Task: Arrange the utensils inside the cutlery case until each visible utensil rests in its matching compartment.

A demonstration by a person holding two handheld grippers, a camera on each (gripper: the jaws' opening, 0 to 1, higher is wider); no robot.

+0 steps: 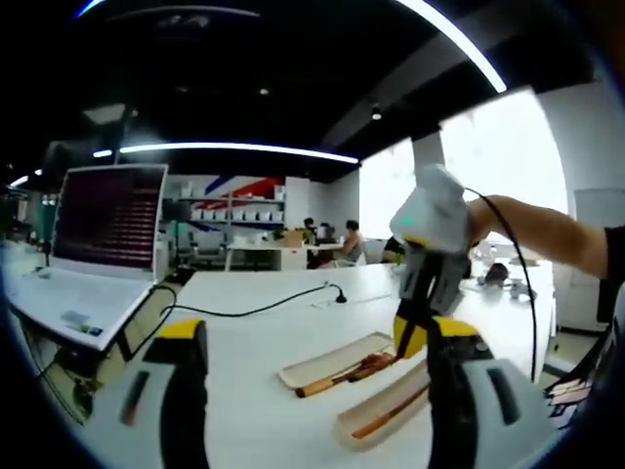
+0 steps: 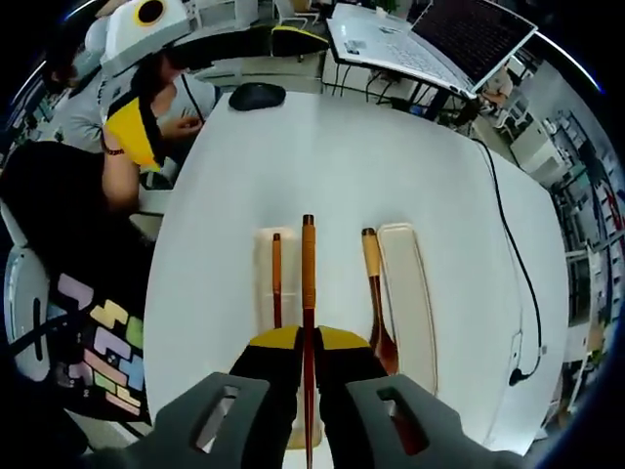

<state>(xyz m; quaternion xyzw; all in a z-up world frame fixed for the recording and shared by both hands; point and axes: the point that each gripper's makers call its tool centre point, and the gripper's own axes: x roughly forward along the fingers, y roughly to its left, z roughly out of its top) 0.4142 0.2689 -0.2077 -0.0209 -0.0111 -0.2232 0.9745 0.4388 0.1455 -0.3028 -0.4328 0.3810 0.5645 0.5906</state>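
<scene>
Holding one chopstick (image 2: 309,293) tight above the case half (image 2: 277,283) with its mate inside, the right claw (image 2: 308,366) must place it, the spoon (image 2: 376,303) lies outside the lid (image 2: 410,293) on the desk (image 2: 322,156), and the left claw (image 1: 312,391) is open, empty.

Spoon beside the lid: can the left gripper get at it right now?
Probably yes. The left gripper is open and empty, and the spoon lies bare on the white table between case and lid. The right gripper, shut on a chopstick, hangs close by.
</scene>
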